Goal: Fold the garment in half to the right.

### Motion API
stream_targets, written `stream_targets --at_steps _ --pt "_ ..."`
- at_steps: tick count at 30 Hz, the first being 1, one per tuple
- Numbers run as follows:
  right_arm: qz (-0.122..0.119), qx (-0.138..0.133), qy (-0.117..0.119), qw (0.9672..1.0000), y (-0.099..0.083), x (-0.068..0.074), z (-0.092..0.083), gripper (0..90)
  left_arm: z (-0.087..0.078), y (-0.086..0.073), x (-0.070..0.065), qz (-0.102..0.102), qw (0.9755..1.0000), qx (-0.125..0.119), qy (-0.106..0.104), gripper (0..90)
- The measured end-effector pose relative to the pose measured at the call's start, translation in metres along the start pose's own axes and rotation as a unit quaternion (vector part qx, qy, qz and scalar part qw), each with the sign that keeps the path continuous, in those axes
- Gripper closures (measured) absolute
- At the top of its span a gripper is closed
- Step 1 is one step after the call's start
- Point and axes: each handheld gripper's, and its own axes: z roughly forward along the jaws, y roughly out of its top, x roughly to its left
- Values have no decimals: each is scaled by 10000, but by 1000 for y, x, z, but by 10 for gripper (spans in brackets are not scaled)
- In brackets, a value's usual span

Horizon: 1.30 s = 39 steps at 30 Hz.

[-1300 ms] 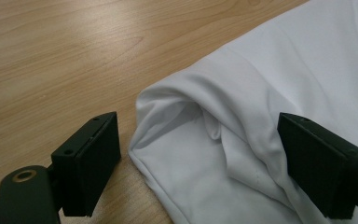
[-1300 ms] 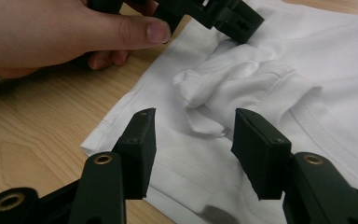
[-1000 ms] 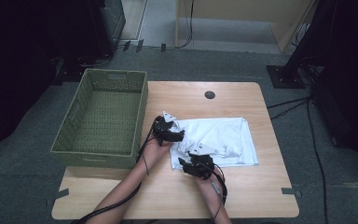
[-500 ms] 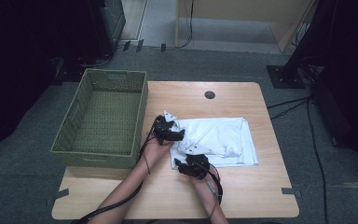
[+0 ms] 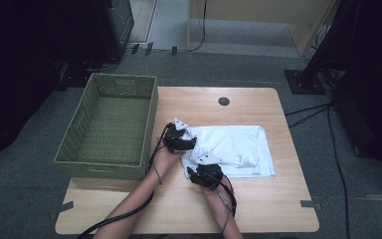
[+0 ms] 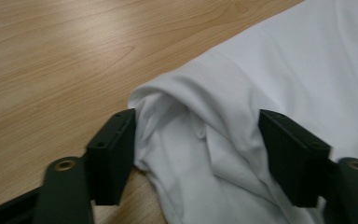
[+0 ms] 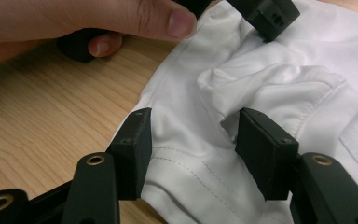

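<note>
A white garment (image 5: 231,149) lies half-folded on the table (image 5: 258,204), just right of centre, with its bunched left edge facing the person, and both claws work that edge. The left claw (image 5: 191,143) sits at the garment's 9 o'clock corner; in the left gripper view its jaws have just been closing around a raised fold of the white cloth (image 6: 205,140), which lies between them, yet a sliver of gap shows at each pad, so the fold is bracketed and not yet clenched. The right claw (image 5: 199,172) stands at about 7 o'clock of the garment, near the hemmed edge; the right gripper view shows its jaws straddling a puckered ridge of cloth (image 7: 200,154) above the stitched hem, also apart from it and gripping nothing, after closing a little. Taking two points along one edge probably lets the person lift that side evenly and carry it over for the next fold. The green basket (image 5: 104,124) waits empty at the table's 9 o'clock side, likely the place where the folded piece will go.
</note>
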Motion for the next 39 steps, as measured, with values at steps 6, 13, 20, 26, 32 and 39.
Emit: stream_targets --at_steps 6,13,20,26,32,39 --pt "17 -15 -15 10000 0 0 0 529 0 0 0 66 9999 -32 -129 432" --pt "-52 -61 75 9999 -2 -1 -3 760 -2 -2 -3 -26 9993 -70 -373 660" --pt "125 -51 268 9995 -3 -9 -4 883 -2 1 -5 -97 9991 -9 -417 793" --pt "267 -9 524 9983 3 -14 -3 887 -5 5 5 -261 9990 97 -344 809" --pt "119 -120 709 9973 22 0 -5 887 -22 9 15 -493 9986 37 -184 815" --pt "-52 -36 608 9981 27 5 -3 886 -22 10 10 -522 9983 37 -272 814"
